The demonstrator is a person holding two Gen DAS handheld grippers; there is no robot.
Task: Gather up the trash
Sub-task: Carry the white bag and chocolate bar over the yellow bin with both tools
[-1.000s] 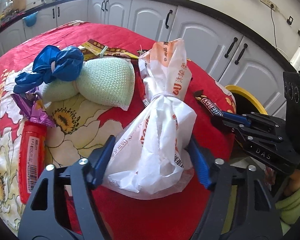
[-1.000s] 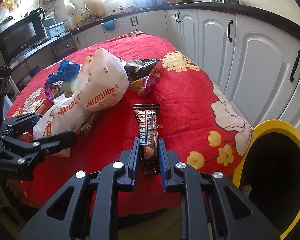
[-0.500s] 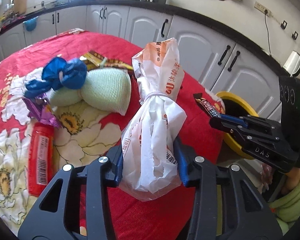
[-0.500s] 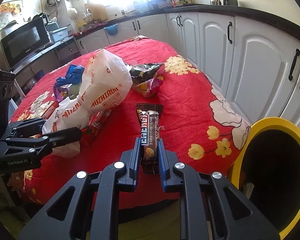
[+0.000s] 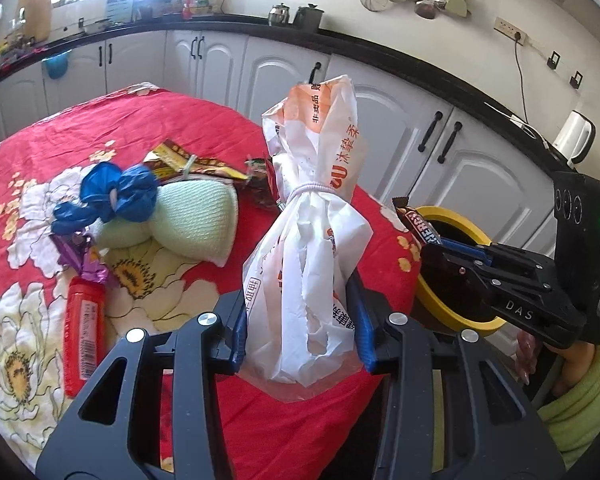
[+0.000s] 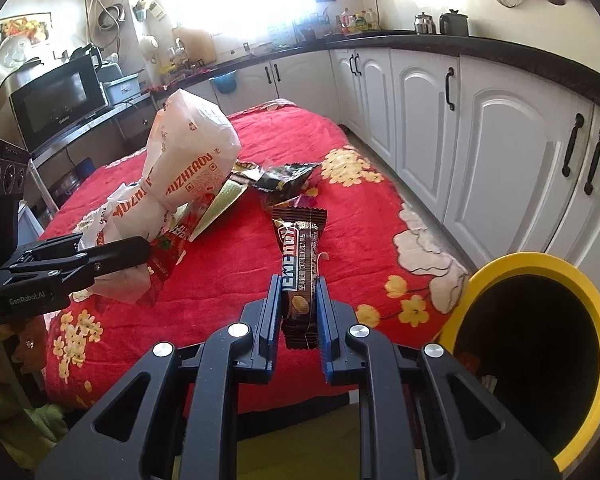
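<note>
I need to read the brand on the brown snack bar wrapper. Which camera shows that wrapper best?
The right wrist view: the snack bar wrapper stands close and face-on, clamped in the right gripper, with its lettering large. The left wrist view shows the same wrapper only small and slanted, poking from that gripper near the yellow bin.

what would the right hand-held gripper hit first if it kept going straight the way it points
Probably the red flowered tablecloth: the right hand-held gripper, shut on a brown snack bar wrapper, angles down toward bare cloth. Depth is unclear.
</note>
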